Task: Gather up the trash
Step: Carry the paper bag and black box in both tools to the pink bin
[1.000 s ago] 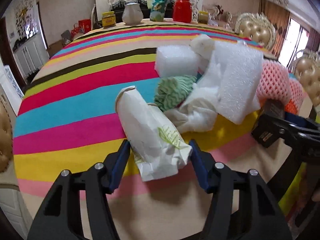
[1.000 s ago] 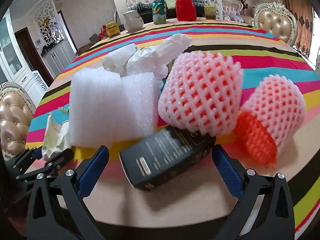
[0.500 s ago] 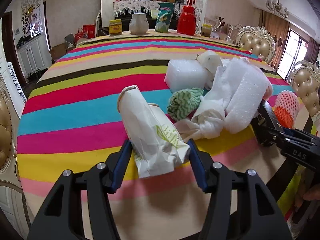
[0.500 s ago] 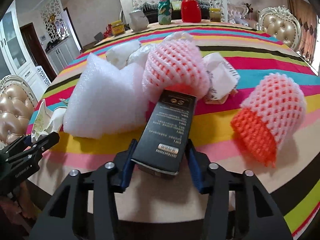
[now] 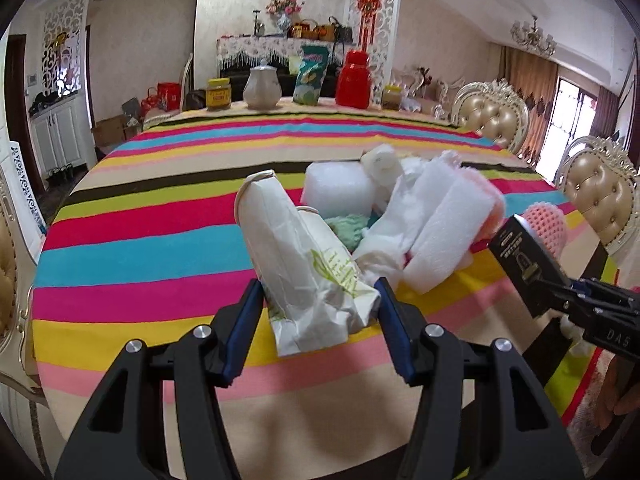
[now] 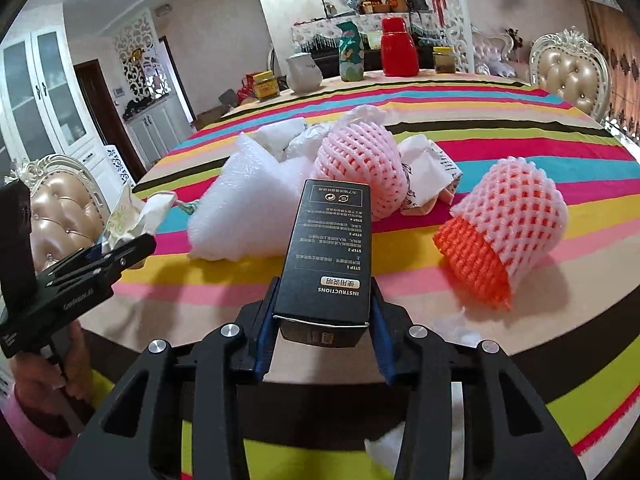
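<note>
Left gripper [image 5: 320, 312] fingers clamp 1 white paper bag [image 5: 304, 264], lifted off the desk [image 5: 120, 256]. Right gripper [image 6: 322, 320] fingers are closing on 1 black box [image 6: 328, 248], pads against its sides, box clear of the desk.

Landmark: white foam sheet [image 6: 248, 208]. Behind it 1 pink net sleeve [image 6: 360, 164]; well right of it 1 pink-and-orange net sleeve [image 6: 504, 240] near the desk edge. Striped cloth beyond the foam is open up to 5 containers at the far edge.

Only the left view shows a green knit scrap [image 5: 348, 228] and foam block [image 5: 336, 188]; only the right view shows the crumpled printed paper [image 6: 428, 172].
</note>
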### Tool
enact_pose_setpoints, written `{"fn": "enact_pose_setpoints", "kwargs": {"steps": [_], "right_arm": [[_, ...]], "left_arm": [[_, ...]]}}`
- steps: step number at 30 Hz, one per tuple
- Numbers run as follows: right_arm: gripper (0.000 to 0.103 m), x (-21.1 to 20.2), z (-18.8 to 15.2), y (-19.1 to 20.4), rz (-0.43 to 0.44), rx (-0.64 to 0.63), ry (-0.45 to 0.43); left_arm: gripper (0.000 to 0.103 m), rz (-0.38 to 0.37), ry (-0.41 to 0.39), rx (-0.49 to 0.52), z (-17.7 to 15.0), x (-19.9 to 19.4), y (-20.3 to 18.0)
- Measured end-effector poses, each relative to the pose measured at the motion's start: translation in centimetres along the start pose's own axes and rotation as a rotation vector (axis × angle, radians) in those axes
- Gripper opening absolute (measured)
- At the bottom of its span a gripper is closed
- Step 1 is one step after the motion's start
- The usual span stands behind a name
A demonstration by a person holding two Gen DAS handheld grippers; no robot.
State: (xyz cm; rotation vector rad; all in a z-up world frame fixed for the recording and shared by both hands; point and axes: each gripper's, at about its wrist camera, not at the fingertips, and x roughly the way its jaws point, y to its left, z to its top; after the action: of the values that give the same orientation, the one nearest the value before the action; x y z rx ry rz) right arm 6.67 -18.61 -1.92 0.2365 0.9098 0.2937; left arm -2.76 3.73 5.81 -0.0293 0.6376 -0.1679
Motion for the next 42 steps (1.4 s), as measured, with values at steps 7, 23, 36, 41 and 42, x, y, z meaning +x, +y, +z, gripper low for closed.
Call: {"fn": "enact_pose_setpoints", "kwargs": {"steps": [7, 23, 36, 41, 42], "right_arm": [[0.041, -3.3, -1.6, -1.8, 0.009, 0.025, -0.055], [0.041, -12.0, -5.3, -12.1, -0.215, 0.203, -0.193], [0.041, -24.7, -13.2, -21.9, -0.606, 0.432, -0.314], [0.041, -27.7, -15.9, -24.6, -0.69, 0.503, -0.328], [0.041, -28.2, -16.4, -25.2, -0.702, 0.517, -0.33]], "left_arm": [[0.055, -0.063, -0.053, 0.051, -0.1, -0.8, -2.7], [0.055, -0.36, -0.051, 0.321, 0.9, 0.5, -19.4], [0.055, -0.744, -0.035, 0.535, -0.5, 0.2, -38.3], [0.056, -0.88, -0.008, 0.618, -2.1, 0.2, -46.1], [0.056, -0.902, -0.001, 0.627, -2.4, 0.1, -47.1]]}}
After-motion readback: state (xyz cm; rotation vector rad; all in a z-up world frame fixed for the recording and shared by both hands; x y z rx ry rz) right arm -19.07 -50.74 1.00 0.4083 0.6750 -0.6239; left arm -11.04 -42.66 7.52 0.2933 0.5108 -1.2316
